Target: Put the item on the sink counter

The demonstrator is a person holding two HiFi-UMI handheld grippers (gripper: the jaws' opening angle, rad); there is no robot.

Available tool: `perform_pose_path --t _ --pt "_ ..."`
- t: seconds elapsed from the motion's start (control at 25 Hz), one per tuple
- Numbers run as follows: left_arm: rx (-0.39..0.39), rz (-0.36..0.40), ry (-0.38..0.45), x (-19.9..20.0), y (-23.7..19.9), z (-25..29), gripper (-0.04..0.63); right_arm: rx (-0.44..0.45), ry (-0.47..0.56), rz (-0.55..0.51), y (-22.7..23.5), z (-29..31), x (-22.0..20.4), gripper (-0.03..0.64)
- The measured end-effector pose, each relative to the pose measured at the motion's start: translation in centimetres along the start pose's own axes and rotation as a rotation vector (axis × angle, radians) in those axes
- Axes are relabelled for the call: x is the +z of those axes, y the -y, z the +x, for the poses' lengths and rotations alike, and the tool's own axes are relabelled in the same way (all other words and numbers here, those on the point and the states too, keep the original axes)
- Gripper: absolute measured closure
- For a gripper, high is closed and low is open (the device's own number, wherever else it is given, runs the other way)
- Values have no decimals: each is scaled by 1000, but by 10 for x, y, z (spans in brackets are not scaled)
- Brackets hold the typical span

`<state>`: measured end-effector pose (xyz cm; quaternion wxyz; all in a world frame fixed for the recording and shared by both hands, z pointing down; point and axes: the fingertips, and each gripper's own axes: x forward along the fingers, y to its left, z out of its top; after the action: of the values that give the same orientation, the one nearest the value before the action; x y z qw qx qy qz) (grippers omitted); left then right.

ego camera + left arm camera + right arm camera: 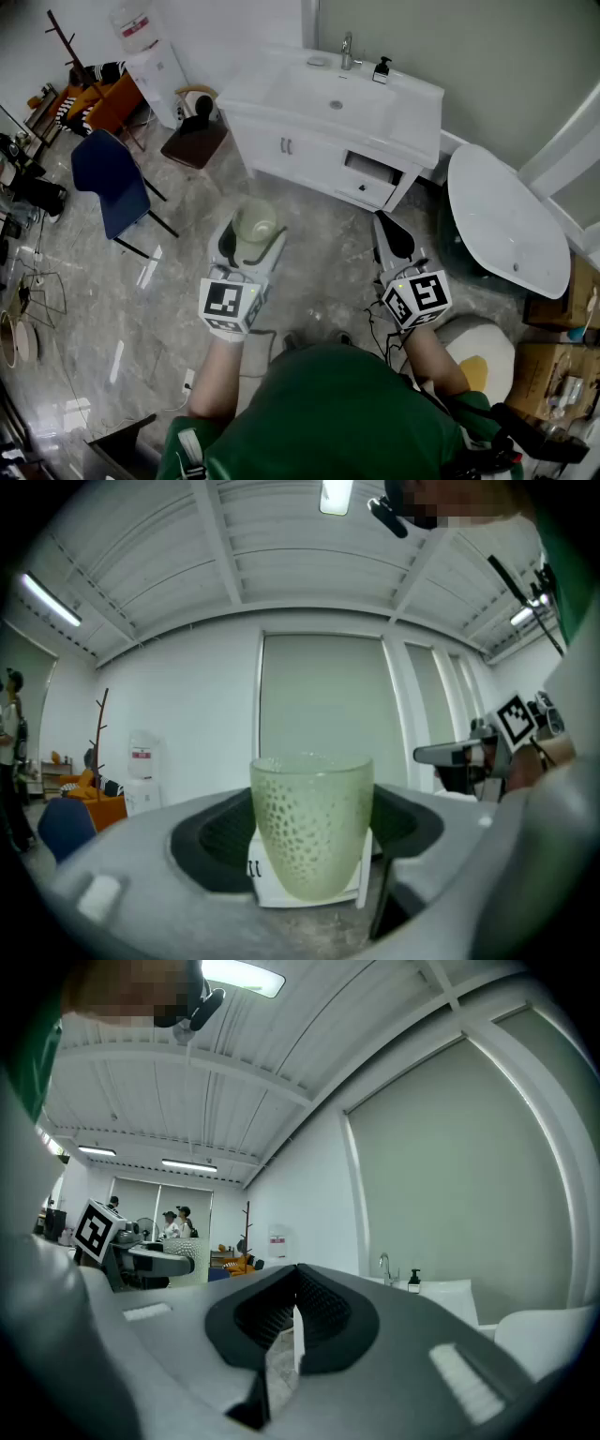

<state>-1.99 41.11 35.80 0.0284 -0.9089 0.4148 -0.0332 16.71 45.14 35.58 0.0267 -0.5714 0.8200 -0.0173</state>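
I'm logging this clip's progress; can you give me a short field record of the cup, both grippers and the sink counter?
cup: pale green, upright, carried above the floor
left gripper: shut on cup
right gripper: shut, empty
sink counter: white, ahead; cup not yet on it
on counter: faucet, soap bottle

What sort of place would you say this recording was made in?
Probably a mock bathroom set up inside an office or lab: a white sink vanity and a white bathtub stand side by side, yet a blue chair and a water dispenser share the same open floor.
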Motion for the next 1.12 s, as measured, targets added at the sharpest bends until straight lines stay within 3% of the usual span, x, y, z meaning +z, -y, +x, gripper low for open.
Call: perform_pose_path --t 0.4,0.8,1.12 --pt "-15 -9 2 -4 -31 -11 227 -23 -10 3 -23 20 -3 618" --pt "1 -37 8 -16 -113 -42 227 15 21 -6 -85 77 9 618" --pt "22 -56 -11 -35 -153 -2 227 49 -9 5 -73 136 -12 618"
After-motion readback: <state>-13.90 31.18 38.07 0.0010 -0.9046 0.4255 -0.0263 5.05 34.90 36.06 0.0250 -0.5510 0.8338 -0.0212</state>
